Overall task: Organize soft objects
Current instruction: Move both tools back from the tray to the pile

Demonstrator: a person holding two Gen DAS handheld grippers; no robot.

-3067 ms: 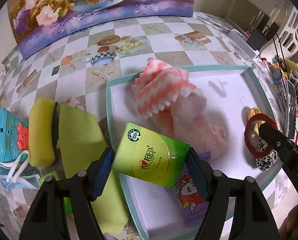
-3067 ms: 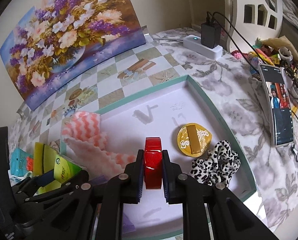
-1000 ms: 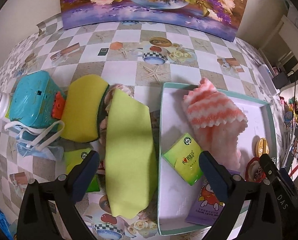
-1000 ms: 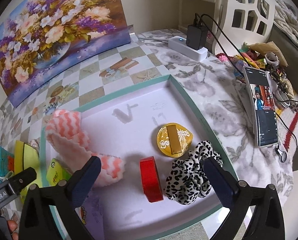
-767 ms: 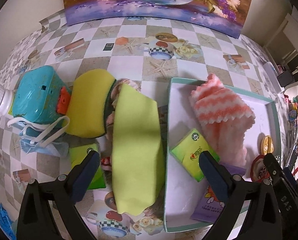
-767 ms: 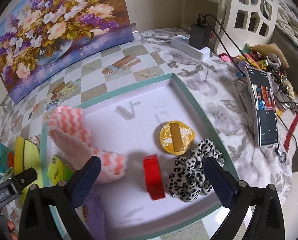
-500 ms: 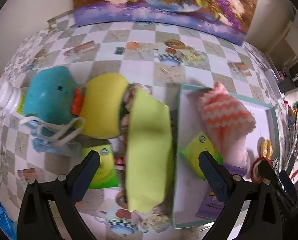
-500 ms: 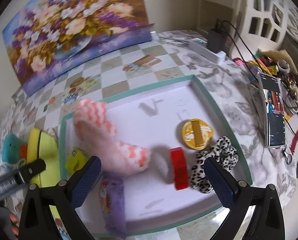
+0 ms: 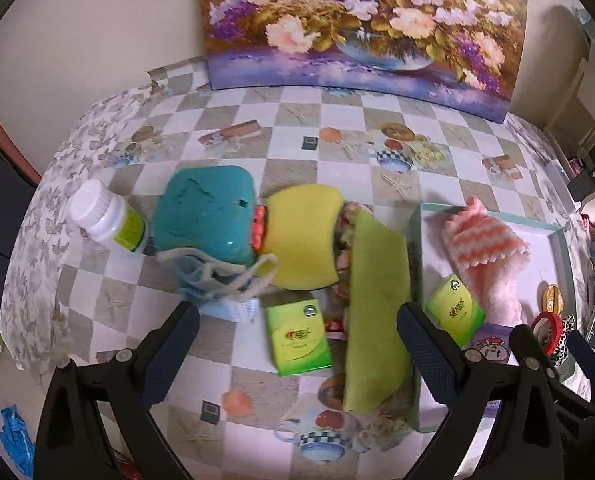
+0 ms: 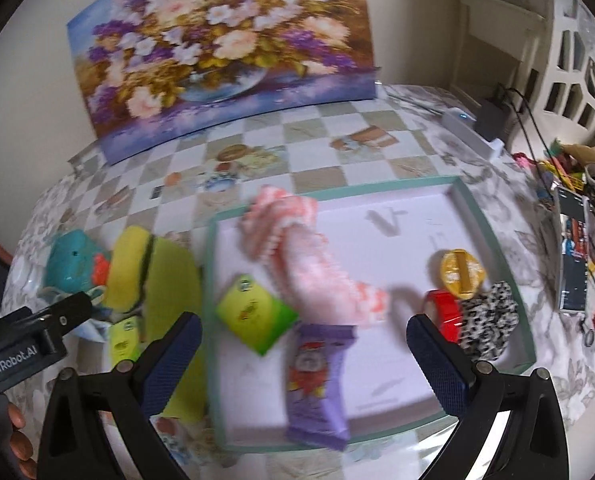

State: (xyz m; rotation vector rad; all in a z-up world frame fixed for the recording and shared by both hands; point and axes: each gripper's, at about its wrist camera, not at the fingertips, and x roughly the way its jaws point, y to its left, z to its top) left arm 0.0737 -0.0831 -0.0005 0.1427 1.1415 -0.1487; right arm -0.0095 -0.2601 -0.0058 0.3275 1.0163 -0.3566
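Hovering left tool point(image 9: 297, 350) and right tool point(image 10: 303, 350) both spread wide, empty, "GenRobot.AI" label point(image 10: 11, 361) legible

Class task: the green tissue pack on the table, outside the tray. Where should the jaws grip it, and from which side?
Grip the tissue pack across its two long sides, coming from above: it lies flat, those sides look free, and the open left gripper already straddles it.

Both empty grippers, left point(image 9: 297, 350) and right point(image 10: 303, 356), are drifting leftward from the tray point(image 10: 493, 236), tissue pack point(image 10: 255, 312) and red ring point(image 10: 443, 312) released.
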